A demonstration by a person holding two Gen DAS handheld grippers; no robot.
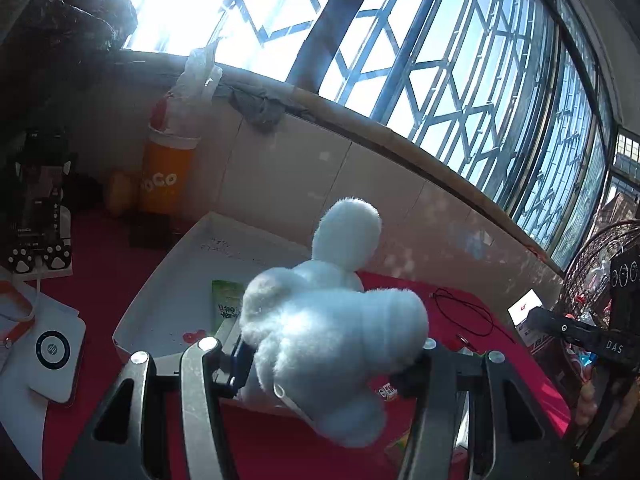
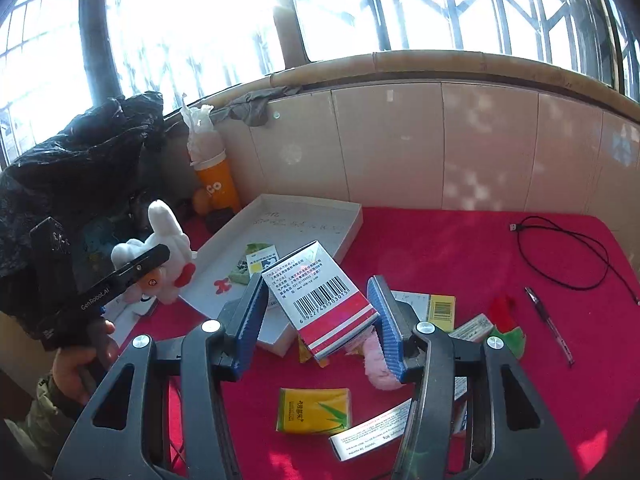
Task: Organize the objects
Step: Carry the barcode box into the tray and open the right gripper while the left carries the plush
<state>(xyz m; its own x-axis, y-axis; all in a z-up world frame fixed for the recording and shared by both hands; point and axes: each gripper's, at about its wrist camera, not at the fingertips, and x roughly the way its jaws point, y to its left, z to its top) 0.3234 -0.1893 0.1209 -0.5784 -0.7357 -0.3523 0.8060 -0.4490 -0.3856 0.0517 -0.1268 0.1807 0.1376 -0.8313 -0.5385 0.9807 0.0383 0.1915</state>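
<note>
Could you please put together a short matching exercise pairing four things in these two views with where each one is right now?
Things:
1. white plush toy
2. red-and-white barcode box
3. black pen
4. yellow tissue pack

Places:
A. lying on the red cloth near the black cable
B. held in the left tongs
C. lying flat on the red cloth, just in front of the right tongs
D. held in the right tongs

Pairs: 1-B, 2-D, 3-A, 4-C
</note>
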